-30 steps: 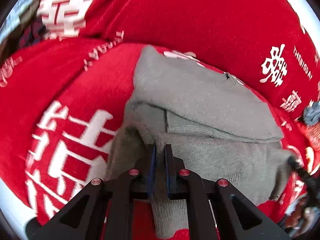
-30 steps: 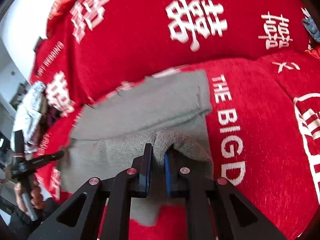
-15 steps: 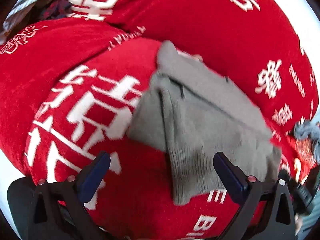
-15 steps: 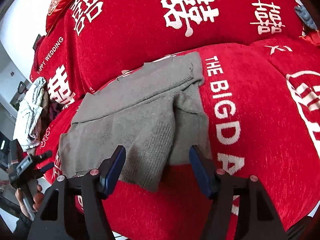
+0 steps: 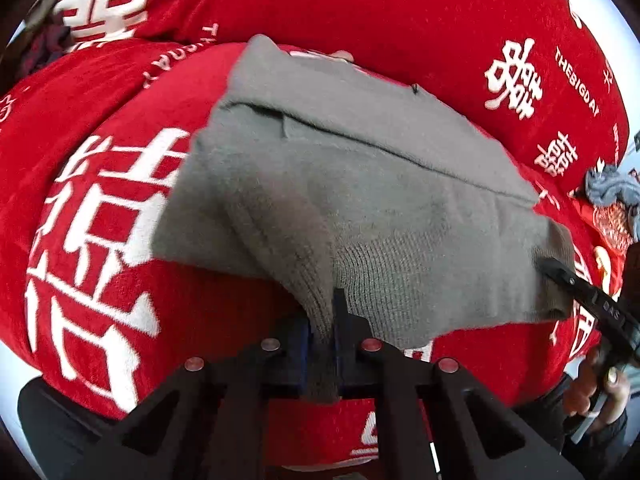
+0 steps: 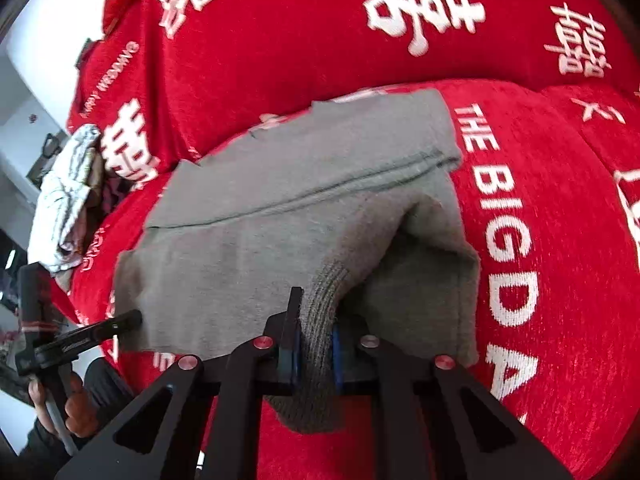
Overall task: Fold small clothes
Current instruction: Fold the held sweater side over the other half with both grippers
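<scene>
A grey knitted garment (image 5: 360, 184) lies partly folded on a red sofa seat with white characters (image 5: 92, 216). My left gripper (image 5: 322, 332) is shut on the garment's ribbed near-left edge and lifts it slightly. In the right wrist view the same grey garment (image 6: 280, 216) shows, and my right gripper (image 6: 314, 344) is shut on its ribbed near-right edge, which bunches between the blue pads. The right gripper's tip also shows in the left wrist view (image 5: 556, 272), touching the garment's right corner. The left gripper shows in the right wrist view (image 6: 128, 318) at the left corner.
The red sofa back (image 6: 320, 40) rises just behind the garment. A crumpled white cloth (image 6: 64, 192) lies at the sofa's left end. A blue-grey cloth (image 5: 612, 188) lies at the right end. The seat's front edge is just below both grippers.
Half a second ago both grippers were open and drawn back from the garment. Now both have moved in and shut on its near ribbed edge, at left and right.
</scene>
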Tool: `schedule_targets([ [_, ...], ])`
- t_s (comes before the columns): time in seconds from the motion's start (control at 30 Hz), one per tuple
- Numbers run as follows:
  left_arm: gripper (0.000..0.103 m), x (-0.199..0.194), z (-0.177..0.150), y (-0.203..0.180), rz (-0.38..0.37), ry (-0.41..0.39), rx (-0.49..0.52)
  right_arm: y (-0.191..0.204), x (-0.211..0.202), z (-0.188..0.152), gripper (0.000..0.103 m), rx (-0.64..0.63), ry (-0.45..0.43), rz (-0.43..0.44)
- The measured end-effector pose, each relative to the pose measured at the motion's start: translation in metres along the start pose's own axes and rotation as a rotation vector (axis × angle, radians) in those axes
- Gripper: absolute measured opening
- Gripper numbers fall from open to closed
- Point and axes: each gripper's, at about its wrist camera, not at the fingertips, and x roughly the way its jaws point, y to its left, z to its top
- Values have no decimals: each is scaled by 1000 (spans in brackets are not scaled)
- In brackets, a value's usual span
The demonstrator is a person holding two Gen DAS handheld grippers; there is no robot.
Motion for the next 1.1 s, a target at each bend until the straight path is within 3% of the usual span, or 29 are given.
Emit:
schedule_targets([
  [0.3, 11, -49, 35, -8, -48, -217, -6, 8, -41, 29, 12, 60, -149, 137],
  [0.47, 11, -54, 67, -3, -50, -274, -33, 2, -38, 48, 12, 137, -183, 148],
  [1.1, 11, -28, 124, -9, 1, -291, -12, -10, 2, 107, 12, 204, -157, 62],
])
